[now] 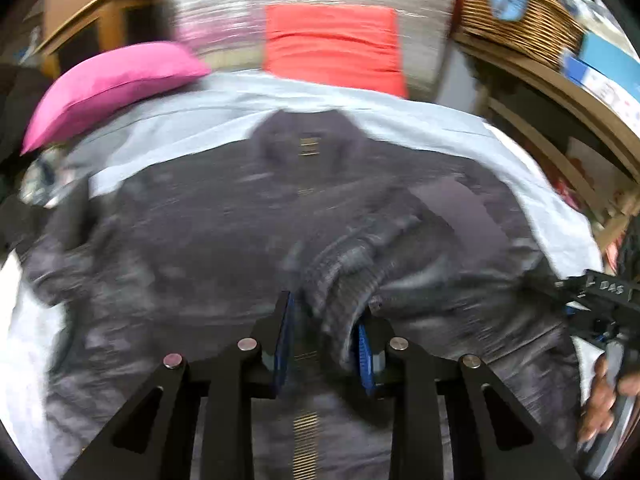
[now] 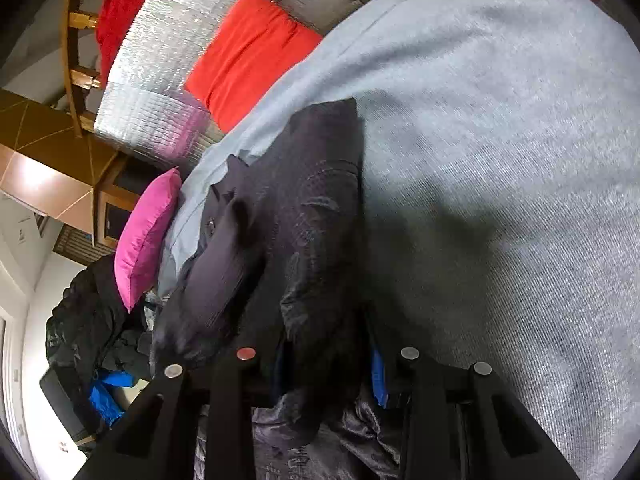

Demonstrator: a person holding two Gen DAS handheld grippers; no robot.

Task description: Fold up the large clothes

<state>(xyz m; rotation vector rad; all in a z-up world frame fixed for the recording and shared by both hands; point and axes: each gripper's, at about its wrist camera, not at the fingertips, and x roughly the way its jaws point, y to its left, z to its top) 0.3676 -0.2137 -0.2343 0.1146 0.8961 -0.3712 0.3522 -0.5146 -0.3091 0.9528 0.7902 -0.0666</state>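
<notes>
Your dark jacket [image 1: 224, 240] lies spread front-up on the bed's pale blue sheet [image 1: 400, 120], collar toward the pillows. Your left claw [image 1: 326, 332] has its fingers parted around the ribbed cuff [image 1: 344, 276] of a sleeve folded across the chest; the blur leaves it unclear whether they pinch it, so I cannot tell its grip. Your right claw [image 2: 326, 364] is clenched on a bunch of the jacket's edge [image 2: 320, 320].

To fold well, lay the sleeve flat and straight across the body, keep both edges taut and level, and smooth the slippery fabric before the next fold.

The sheet [image 2: 500, 160] is soft and gives underfoot of the cloth. A pink pillow [image 1: 108, 84] and a red pillow [image 1: 332, 44] sit at the head; a wicker basket [image 1: 520, 24] stands on a shelf beside.
</notes>
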